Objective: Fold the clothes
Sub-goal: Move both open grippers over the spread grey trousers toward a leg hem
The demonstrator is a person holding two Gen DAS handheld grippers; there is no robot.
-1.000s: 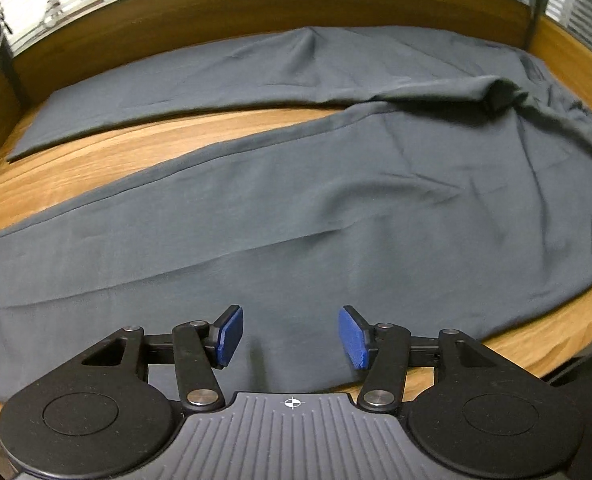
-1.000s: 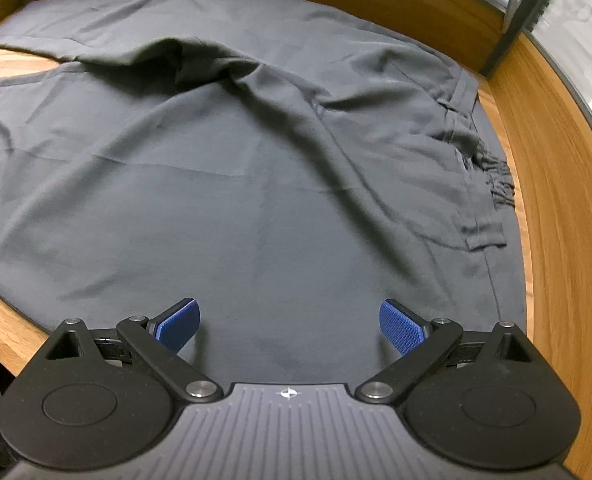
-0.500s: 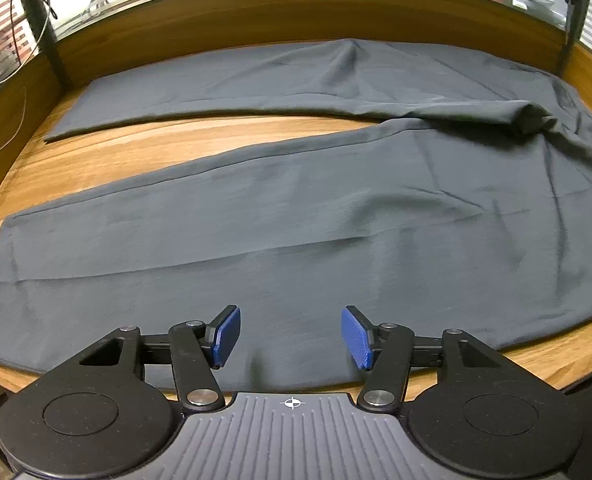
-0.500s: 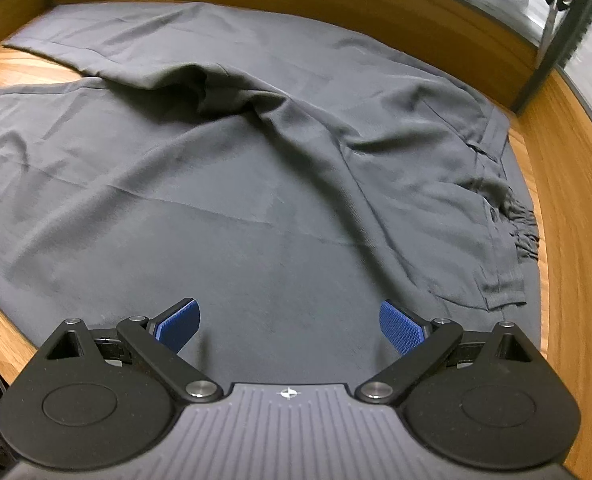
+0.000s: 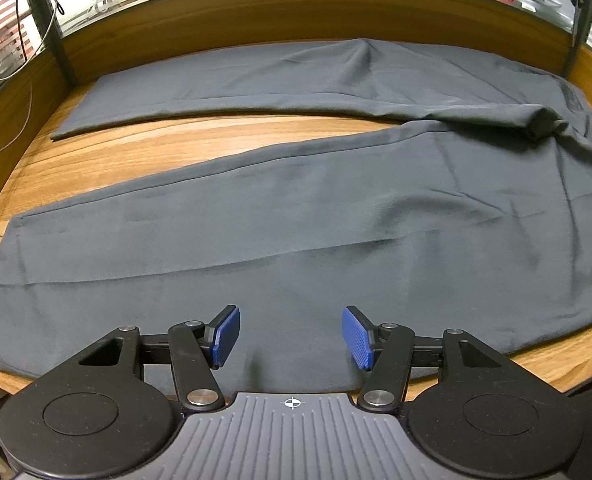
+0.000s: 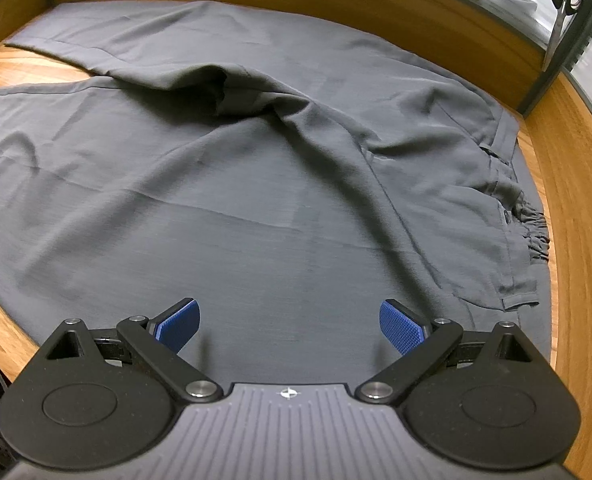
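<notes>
two legs of the soft, floppy grey trousers (image 5: pixel 336 232) lie spread on the wooden surface (image 5: pixel 143 148), so we think our left gripper (image 5: pixel 291 335) and right gripper (image 6: pixel 289 326), both spread and empty, should pinch the near hem and waistband (image 6: pixel 512 216).

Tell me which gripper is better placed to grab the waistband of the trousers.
Probably the right gripper: the waistband shows only in its view, while the left gripper looks along the legs.
</notes>
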